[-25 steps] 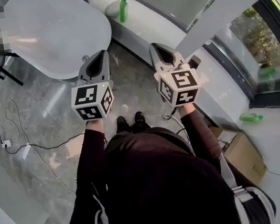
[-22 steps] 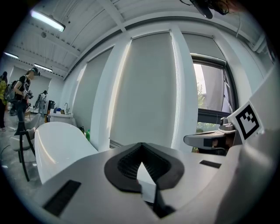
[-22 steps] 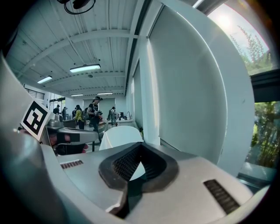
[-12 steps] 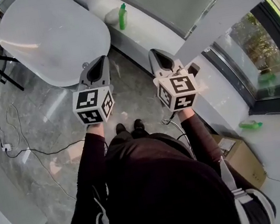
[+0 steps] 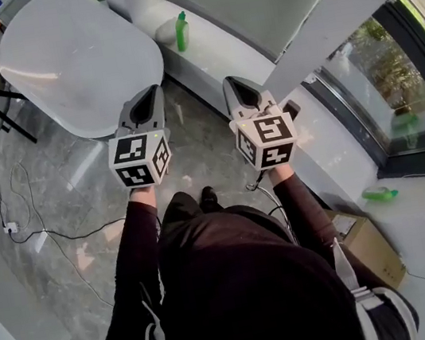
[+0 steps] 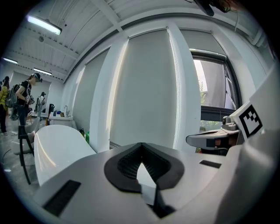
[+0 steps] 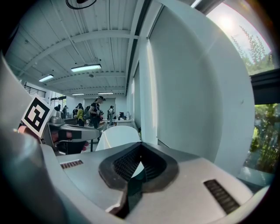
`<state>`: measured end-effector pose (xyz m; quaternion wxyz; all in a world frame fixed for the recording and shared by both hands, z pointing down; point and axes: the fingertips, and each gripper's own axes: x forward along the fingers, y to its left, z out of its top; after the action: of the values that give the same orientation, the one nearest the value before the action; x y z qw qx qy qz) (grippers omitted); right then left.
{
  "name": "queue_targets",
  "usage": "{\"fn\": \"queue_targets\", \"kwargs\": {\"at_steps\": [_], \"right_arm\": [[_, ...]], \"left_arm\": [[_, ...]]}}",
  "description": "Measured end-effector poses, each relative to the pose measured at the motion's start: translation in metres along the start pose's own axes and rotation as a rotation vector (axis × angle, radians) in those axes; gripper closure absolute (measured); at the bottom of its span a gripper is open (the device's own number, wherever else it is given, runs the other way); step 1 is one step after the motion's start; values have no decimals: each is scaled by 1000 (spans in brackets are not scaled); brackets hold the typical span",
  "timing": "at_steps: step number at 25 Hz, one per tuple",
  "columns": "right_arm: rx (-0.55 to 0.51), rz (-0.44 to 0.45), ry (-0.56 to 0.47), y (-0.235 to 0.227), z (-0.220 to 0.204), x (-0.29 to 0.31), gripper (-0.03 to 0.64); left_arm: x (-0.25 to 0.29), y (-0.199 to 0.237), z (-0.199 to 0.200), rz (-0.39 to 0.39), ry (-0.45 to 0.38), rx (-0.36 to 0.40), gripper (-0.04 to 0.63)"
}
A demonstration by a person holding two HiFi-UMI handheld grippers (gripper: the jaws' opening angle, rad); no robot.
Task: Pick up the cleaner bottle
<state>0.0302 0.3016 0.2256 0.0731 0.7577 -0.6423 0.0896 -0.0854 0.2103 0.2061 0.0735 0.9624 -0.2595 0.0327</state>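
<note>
Standing at the bottom of the head view, the person [image 5: 239, 282] holds both grippers out level at mid-frame. The left gripper [image 5: 149, 103] has its jaws pressed together with nothing between them; the right gripper [image 5: 234, 90] is likewise closed and empty. Beyond their tips, at upper centre, the green cleaner bottle [image 5: 182, 31] stands upright on a white ledge [image 5: 214, 46] along the wall, well apart from both grippers. A white oval table [image 5: 73, 59] fills the upper left.

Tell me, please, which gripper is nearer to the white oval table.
Left. The left gripper points at the near edge of the white oval table. The right gripper is farther to the table's right, toward the wall.
</note>
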Motion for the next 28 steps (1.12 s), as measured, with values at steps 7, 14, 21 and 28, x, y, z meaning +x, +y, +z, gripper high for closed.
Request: {"fn": "queue_targets", "kwargs": {"at_steps": [7, 14, 21, 28], "right_arm": [[-12, 8, -24, -11, 8, 1, 615], [-11, 7, -29, -20, 13, 11, 615], [20, -13, 3, -29, 3, 31, 615], [4, -37, 18, -44, 4, 64, 615]], "left_arm": [[15, -9, 3, 8, -7, 4, 588], [28, -10, 3, 11, 0, -6, 588], [48, 3, -3, 11, 24, -8, 588], [84, 27, -5, -1, 51, -8, 588]]}}
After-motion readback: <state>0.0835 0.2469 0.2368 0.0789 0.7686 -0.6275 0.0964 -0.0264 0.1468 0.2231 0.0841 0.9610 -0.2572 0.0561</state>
